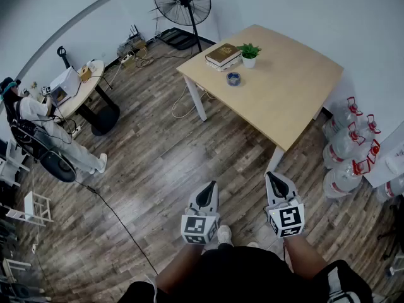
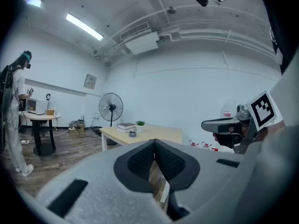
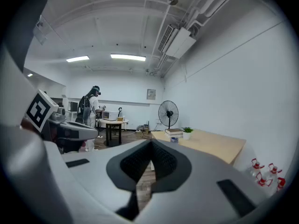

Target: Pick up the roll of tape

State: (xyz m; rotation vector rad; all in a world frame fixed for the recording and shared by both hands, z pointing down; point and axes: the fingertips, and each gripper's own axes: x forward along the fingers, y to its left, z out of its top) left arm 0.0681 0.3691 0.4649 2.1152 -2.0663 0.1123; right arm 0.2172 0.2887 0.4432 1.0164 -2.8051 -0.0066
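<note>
The roll of tape (image 1: 233,78) is a small blue ring lying on the light wooden table (image 1: 290,100), just in front of the stacked books and the potted plant. It also shows far off in the left gripper view as the tape (image 2: 132,134) and in the right gripper view as the tape (image 3: 174,139). My left gripper (image 1: 212,185) and right gripper (image 1: 269,175) hang side by side over the wooden floor, well short of the table. Both are shut with nothing between the pads.
Books (image 1: 223,55) and a potted plant (image 1: 250,54) stand at the table's far end. Water bottles (image 1: 346,145) crowd the floor to the right. A fan (image 1: 183,2) stands behind the table. A person (image 1: 38,128) stands at a round table (image 1: 82,87) on the left. A cable (image 1: 120,223) crosses the floor.
</note>
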